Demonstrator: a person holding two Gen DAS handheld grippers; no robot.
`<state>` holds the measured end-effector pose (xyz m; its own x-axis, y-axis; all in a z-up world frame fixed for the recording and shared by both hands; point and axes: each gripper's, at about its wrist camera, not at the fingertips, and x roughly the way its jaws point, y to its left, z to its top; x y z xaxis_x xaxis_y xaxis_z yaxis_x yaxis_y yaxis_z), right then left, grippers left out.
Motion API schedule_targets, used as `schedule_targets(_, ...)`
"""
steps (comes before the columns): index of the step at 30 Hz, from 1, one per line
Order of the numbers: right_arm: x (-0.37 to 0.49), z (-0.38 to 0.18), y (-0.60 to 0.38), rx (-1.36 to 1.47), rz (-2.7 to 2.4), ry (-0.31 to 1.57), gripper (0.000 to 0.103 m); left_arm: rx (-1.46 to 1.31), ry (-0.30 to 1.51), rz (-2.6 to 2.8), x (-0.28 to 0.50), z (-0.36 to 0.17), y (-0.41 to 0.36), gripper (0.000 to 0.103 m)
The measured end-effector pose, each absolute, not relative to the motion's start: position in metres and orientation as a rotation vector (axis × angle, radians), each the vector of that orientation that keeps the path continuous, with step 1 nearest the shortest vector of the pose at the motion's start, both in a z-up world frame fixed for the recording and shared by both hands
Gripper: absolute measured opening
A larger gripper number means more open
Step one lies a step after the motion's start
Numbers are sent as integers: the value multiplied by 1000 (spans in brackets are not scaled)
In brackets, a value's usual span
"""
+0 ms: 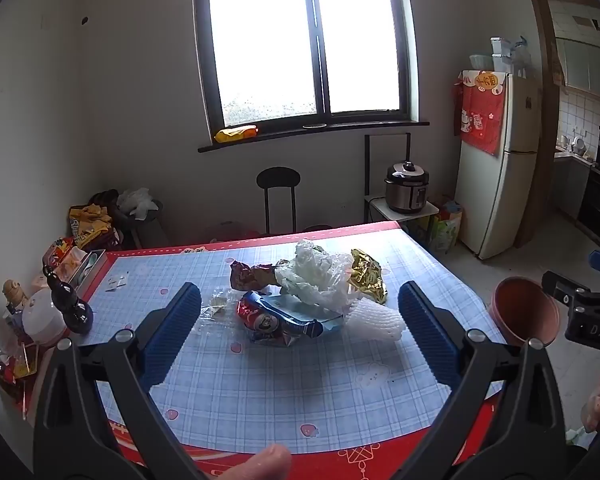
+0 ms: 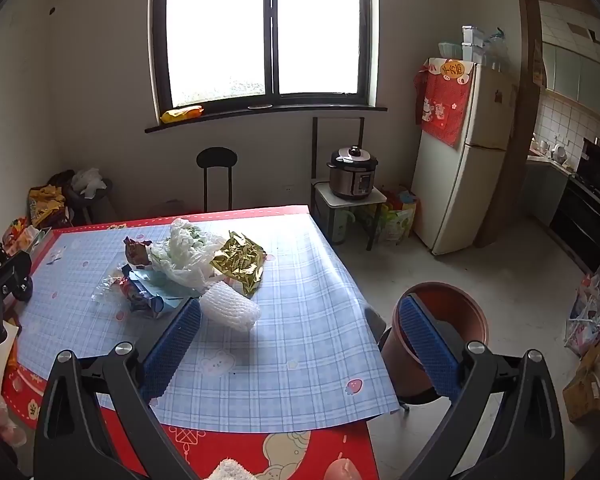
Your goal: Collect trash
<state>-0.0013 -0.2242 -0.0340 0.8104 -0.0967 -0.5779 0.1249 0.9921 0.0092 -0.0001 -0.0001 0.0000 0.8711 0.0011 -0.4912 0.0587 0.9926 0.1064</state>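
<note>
A pile of trash lies mid-table: a white plastic bag (image 1: pixel 320 276), a gold foil wrapper (image 1: pixel 368 274), a brown wrapper (image 1: pixel 250 274), a red-and-blue snack packet (image 1: pixel 276 320), a white foam net (image 1: pixel 376 320) and clear film (image 1: pixel 216 308). My left gripper (image 1: pixel 300 328) is open and empty, hovering just before the pile. My right gripper (image 2: pixel 300 340) is open and empty over the table's right edge, with the foam net (image 2: pixel 230 308) near its left finger. A brown bin (image 2: pixel 440 320) stands on the floor right of the table, also visible in the left wrist view (image 1: pixel 526 310).
The table (image 1: pixel 260 392) has a blue plaid cover with red border. Bottles and jars (image 1: pixel 66 304) crowd its left edge. A stool (image 1: pixel 278 192), rice cooker (image 1: pixel 406 188) and fridge (image 1: pixel 496 160) stand behind. Bags (image 2: pixel 592 320) lie on the floor at right.
</note>
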Motion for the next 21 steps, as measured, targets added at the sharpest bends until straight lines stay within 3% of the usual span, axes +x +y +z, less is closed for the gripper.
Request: schedule_targets(21,3,-31,-227,62,-129,614,98,118,506,-25,5,1,3,98)
